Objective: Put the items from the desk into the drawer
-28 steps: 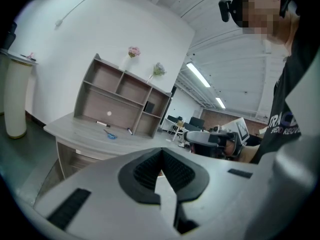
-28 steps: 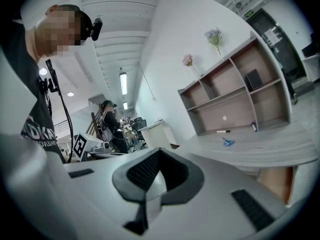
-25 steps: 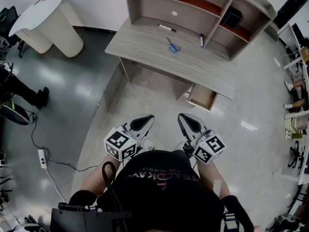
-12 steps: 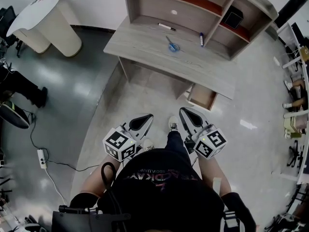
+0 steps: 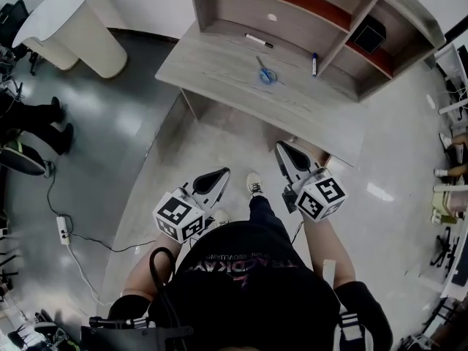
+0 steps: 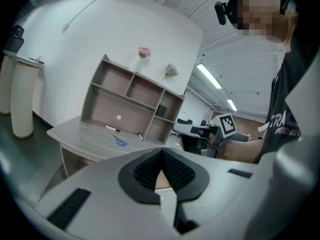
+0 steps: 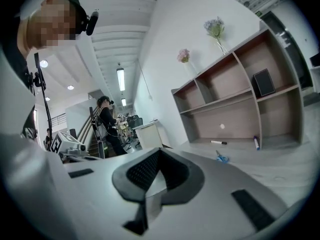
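On the grey wooden desk [image 5: 219,68] lie a black-and-white marker [image 5: 257,41], blue-handled scissors [image 5: 266,73] and a blue marker [image 5: 314,63]. The scissors [image 6: 120,142] also show in the left gripper view, and again, as scissors [image 7: 221,158], in the right gripper view. Under the desk's right end a bit of the open drawer [image 5: 322,157] peeks out behind my right gripper [image 5: 284,149]. That gripper is shut and empty, level with the desk's front edge. My left gripper [image 5: 220,175], also shut and empty, hangs further back over the floor.
A hutch with open compartments [image 5: 307,6] tops the desk, with a black box [image 5: 369,34] in one. A white round stand [image 5: 69,28] is at the far left. A power strip with cable [image 5: 63,229] lies on the floor. Cluttered shelves [image 5: 450,174] line the right.
Both grippers have advanced toward the desk, the right one further, up to the front edge by the drawer. The person has stepped forward; a shoe now shows between the grippers.
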`<action>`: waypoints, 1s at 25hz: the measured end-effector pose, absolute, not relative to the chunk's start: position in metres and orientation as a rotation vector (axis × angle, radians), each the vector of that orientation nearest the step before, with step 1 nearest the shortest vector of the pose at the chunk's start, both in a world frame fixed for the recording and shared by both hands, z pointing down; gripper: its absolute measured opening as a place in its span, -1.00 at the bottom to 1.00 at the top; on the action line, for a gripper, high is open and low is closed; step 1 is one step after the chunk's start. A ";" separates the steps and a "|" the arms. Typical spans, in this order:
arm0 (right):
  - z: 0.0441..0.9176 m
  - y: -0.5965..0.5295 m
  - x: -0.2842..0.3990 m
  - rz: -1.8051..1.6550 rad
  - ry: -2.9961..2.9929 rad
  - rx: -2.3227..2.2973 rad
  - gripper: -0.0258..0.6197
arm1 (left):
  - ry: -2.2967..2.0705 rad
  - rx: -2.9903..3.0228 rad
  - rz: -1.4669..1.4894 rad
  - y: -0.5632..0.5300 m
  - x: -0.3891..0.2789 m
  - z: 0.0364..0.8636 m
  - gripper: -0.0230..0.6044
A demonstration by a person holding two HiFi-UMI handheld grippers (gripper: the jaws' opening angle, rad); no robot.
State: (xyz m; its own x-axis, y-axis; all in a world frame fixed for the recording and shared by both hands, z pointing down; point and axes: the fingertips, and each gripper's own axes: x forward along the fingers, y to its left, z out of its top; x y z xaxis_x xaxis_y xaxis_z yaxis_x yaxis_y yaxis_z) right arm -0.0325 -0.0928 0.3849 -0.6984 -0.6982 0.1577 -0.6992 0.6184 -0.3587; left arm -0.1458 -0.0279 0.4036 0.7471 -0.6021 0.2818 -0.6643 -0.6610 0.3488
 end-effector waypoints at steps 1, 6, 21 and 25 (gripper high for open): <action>0.386 -0.104 -0.030 0.624 -2.821 1.217 -0.87 | -0.972 2.509 0.197 -0.036 -0.144 0.403 -0.90; 0.401 -0.157 -0.014 0.617 -2.790 1.209 -0.86 | -0.991 2.490 0.201 -0.071 -0.129 0.407 -0.90; 0.487 -0.274 0.000 0.675 -2.648 1.119 -0.80 | -1.018 2.469 0.301 -0.149 -0.091 0.444 -0.90; 0.522 -0.298 0.002 0.681 -2.591 1.097 -0.69 | -1.039 2.457 0.326 -0.154 -0.083 0.458 -0.90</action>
